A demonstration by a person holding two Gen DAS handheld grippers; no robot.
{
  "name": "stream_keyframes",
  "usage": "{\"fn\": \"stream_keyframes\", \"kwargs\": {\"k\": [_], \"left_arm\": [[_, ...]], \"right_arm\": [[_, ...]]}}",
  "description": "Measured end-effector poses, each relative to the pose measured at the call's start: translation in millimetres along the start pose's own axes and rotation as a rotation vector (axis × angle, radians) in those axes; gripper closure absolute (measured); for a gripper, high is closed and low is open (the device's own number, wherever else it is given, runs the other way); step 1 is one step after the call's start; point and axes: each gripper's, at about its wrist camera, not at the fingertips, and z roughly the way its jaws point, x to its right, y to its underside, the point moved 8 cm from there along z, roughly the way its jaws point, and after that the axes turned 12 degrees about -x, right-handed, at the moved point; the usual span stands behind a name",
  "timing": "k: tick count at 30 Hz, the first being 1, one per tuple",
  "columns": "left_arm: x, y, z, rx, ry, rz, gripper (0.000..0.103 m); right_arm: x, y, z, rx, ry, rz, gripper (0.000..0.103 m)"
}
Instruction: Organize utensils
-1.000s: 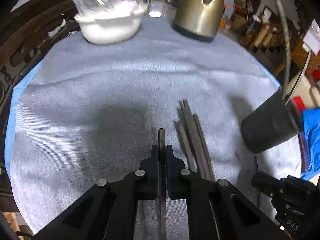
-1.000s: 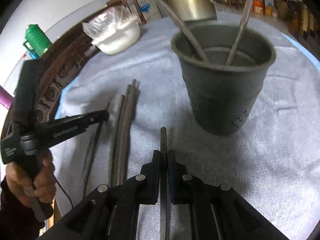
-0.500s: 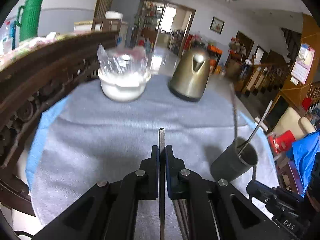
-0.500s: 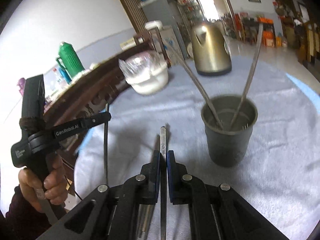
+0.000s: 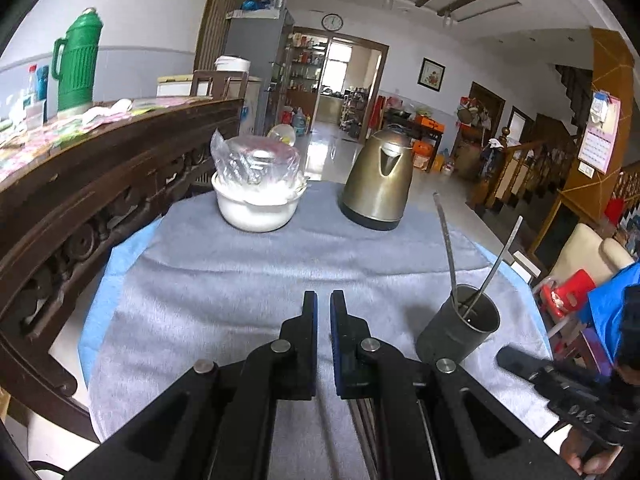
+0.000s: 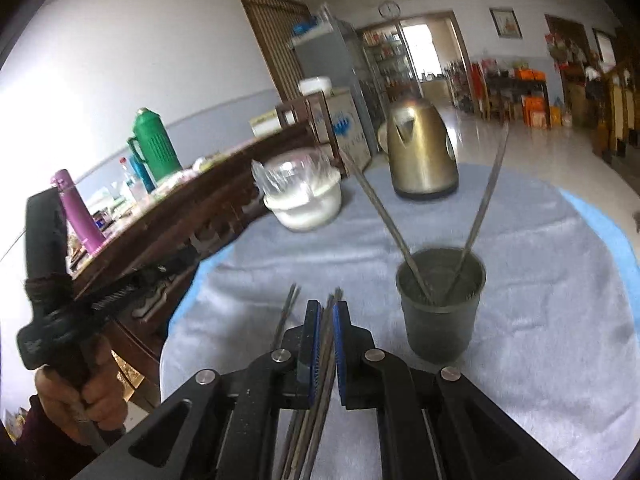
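- Left gripper [image 5: 324, 300]: jaws stand nearly closed, with only a narrow slit between the pads; bare grey cloth [image 5: 224, 280] shows through the slit and no utensil is seen in it; the tool points forward and down over the table, clear of the surface.
- Right gripper [image 6: 327, 308]: jaws equally narrow; several dark sticks run through the line of the gap; it cannot be told whether one is pinched or whether all of them lie on the cloth beneath.
- Task items: two chopsticks [image 6: 384, 208] stand in the dark cup [image 6: 440, 320], leaning apart against opposite sides of the rim, since the cup is wide and holds little else; the loose chopsticks [image 6: 290, 308] lie side by side on the cloth, near the person and to the left of the cup.
- Cup position: upright on the cloth, just ahead and to the right of the right gripper, so its open mouth is probably easiest for that hand to reach.
- Bystanders: a kettle [image 5: 378, 188] and a plastic-covered bowl [image 5: 258, 200] sit at the far edge, well apart from the work area.
- Judged step: sorting is partly done; the loose bundle remains to be picked up and dropped in the cup; thin sticks lying flat and close together call for a tip-first, single-stick pinch, or a neighbour may come up with it.
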Motion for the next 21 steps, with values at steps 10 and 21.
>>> {"fn": "stream_keyframes", "kwargs": {"k": [10, 21], "left_arm": [[-8.9, 13.3, 8.0, -0.050, 0.007, -0.004, 0.097], [-13.8, 65.5, 62.2, -0.323, 0.082, -0.034, 0.097]], "right_arm": [[9.9, 38.4, 76.0, -0.266, -0.063, 0.089, 0.084], [4.1, 65.7, 126.1, -0.369, -0.025, 0.047, 0.083]]}}
